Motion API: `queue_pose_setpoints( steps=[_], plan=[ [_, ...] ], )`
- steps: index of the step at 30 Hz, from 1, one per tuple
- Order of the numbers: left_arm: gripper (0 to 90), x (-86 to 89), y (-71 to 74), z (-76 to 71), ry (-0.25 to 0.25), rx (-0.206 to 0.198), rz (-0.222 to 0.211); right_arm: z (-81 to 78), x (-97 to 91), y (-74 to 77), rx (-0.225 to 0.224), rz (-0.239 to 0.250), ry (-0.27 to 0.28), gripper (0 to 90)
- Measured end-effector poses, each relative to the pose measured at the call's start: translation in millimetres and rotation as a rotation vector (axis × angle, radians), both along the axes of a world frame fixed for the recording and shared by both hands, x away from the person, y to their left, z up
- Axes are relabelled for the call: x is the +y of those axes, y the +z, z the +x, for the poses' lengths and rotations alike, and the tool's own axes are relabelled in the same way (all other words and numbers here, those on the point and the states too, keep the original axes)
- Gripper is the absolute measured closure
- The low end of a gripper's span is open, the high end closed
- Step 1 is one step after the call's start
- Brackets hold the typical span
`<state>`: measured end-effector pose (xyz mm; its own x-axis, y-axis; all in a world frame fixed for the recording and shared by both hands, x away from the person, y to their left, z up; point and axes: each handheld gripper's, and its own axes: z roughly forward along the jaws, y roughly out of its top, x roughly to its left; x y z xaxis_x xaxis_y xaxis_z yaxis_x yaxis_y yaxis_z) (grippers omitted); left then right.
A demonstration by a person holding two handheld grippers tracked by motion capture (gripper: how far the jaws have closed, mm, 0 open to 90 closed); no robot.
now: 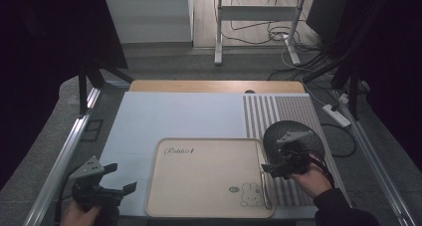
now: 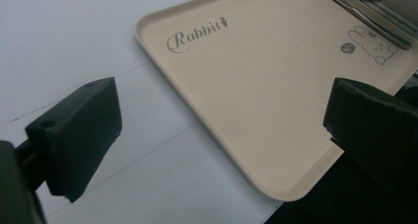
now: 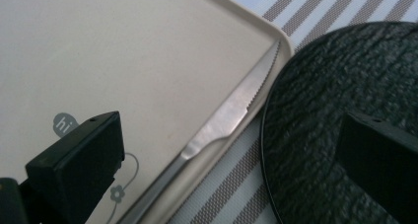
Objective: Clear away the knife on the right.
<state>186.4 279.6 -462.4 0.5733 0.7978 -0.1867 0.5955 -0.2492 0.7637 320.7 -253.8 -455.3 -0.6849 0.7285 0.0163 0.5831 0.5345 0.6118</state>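
High view: the right gripper (image 1: 268,167) is held over the right edge of the beige tray (image 1: 199,206), jaws spread and holding nothing. The table knife (image 1: 265,186) lies just beneath it along the tray's right rim, and the black plate (image 1: 303,134) sits just beyond it on the striped placemat (image 1: 259,111). The left gripper (image 1: 119,178) is parked on the pale mat (image 1: 164,114), apart from the tray's left rim, presumably to leave the work to the other hand

Left gripper view: its jaws stand apart with nothing between them; the tray's near corner (image 2: 276,189) lies ahead

Right gripper view: between the released jaws the knife (image 3: 231,113) rests against the inner wall of the tray (image 3: 123,51), serrated tip pointing away. The plate (image 3: 320,125) lies under the right-hand jaw. The knife's placement against the rim is judged to keep it from sliding
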Motion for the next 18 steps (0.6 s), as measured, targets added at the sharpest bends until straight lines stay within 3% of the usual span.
queue_pose_setpoints(
  steps=[11,18],
  plan=[
    [2.2,0.0,0.0,0.2,0.001,0.002,-0.001,-18.7,-26.8,4.0,-0.042,0.048,-0.088,0.0],
    [2.2,0.1,0.0,0.5,0.001,0.003,-0.002,-28.0,-37.0,2.5,-0.039,0.054,-0.108,0.0]
  ],
)
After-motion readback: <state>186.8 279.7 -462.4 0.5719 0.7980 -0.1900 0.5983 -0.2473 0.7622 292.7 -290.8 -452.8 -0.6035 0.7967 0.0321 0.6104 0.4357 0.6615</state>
